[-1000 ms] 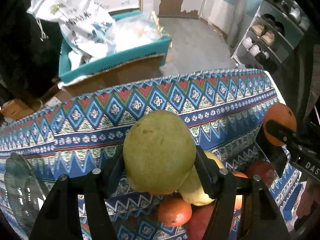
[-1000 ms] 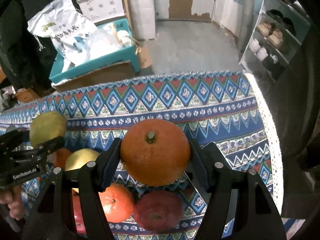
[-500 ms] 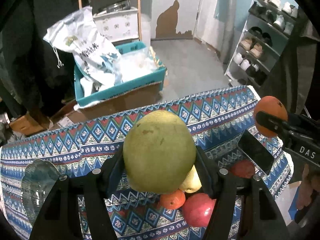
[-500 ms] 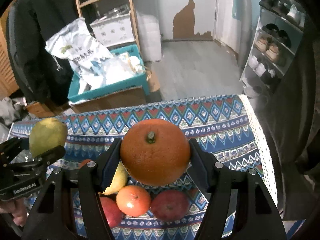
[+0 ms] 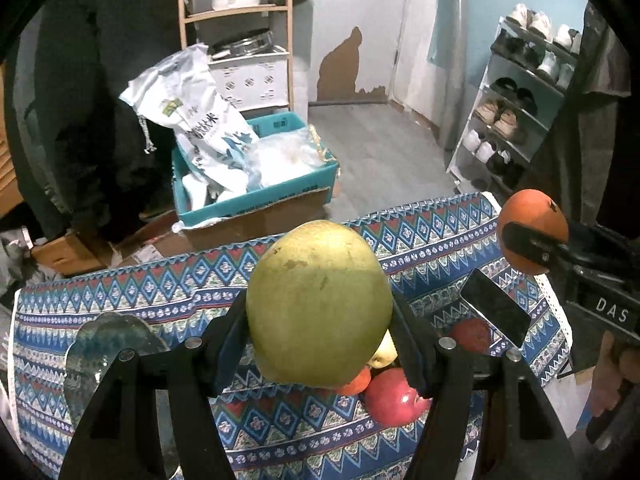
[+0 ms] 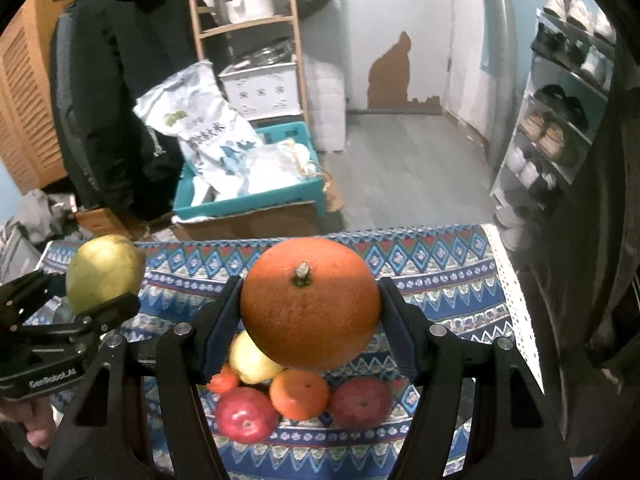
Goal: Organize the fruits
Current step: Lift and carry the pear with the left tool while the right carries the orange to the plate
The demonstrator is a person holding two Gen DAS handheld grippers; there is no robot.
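Observation:
My left gripper [image 5: 320,320] is shut on a large green pear [image 5: 319,302], held well above the table. The same pear [image 6: 105,273] and left gripper show at the left of the right wrist view. My right gripper [image 6: 310,312] is shut on a big orange [image 6: 310,304], stem up; that orange [image 5: 532,228] appears at the right of the left wrist view. Below on the patterned tablecloth [image 6: 440,280] lie loose fruits: a yellow pear [image 6: 252,360], a small orange [image 6: 299,394], two red apples [image 6: 245,414] [image 6: 360,402] and a tiny orange fruit [image 6: 224,380].
A glass plate [image 5: 108,344] sits at the table's left and a dark phone [image 5: 494,308] at its right. Beyond the table stand a teal box with bags [image 5: 256,176], a wooden shelf [image 5: 236,12] and a shoe rack [image 5: 520,108]. A hand [image 6: 36,428] holds the left gripper.
Both grippers have risen with their fruits; the table and loose fruits now look smaller and farther below. More of the room beyond the table has come into view.

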